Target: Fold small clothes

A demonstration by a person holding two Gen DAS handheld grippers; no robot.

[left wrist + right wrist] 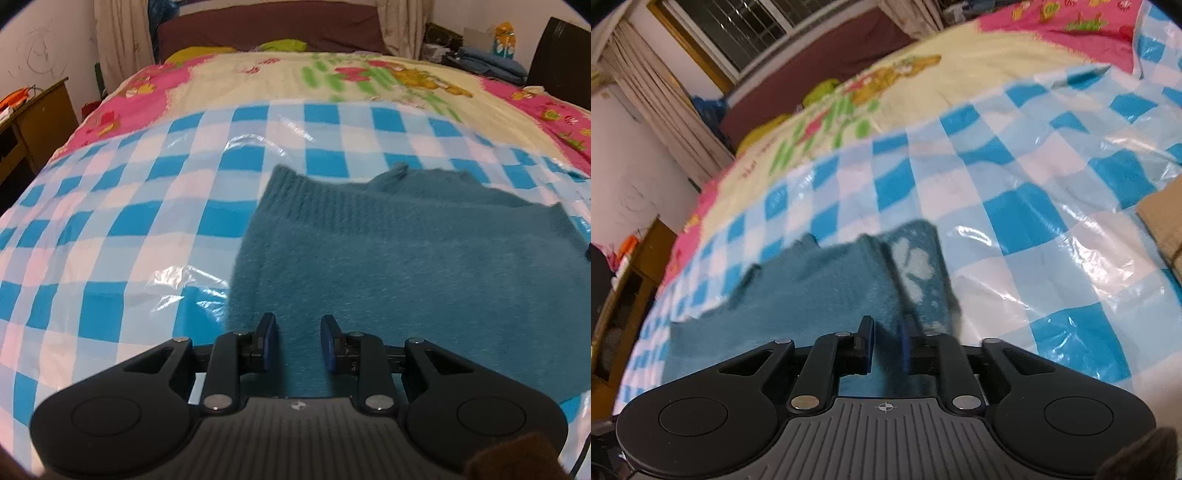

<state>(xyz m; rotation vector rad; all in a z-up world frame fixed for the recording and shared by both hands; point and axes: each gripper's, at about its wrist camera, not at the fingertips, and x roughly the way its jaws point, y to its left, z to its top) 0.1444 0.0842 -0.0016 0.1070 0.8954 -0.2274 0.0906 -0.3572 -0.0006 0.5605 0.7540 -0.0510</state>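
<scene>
A small teal knit sweater (424, 266) lies partly folded on a blue-and-white checked plastic sheet (129, 221) spread over the bed. My left gripper (298, 325) is open, its blue-padded fingers just above the sweater's near edge. In the right wrist view the sweater (812, 288) shows a pale flower pattern on a turned-up flap at its right side. My right gripper (888, 332) hovers over that right edge with a gap between the fingers; its right finger is motion-blurred, and no cloth is clearly pinched.
A floral pink and cream bedspread (332, 74) lies under the sheet (1052, 221). A wooden desk (33, 122) stands left of the bed. A cardboard box (1167, 229) sits at the right edge. Folded blue clothes (487, 62) are at the far right.
</scene>
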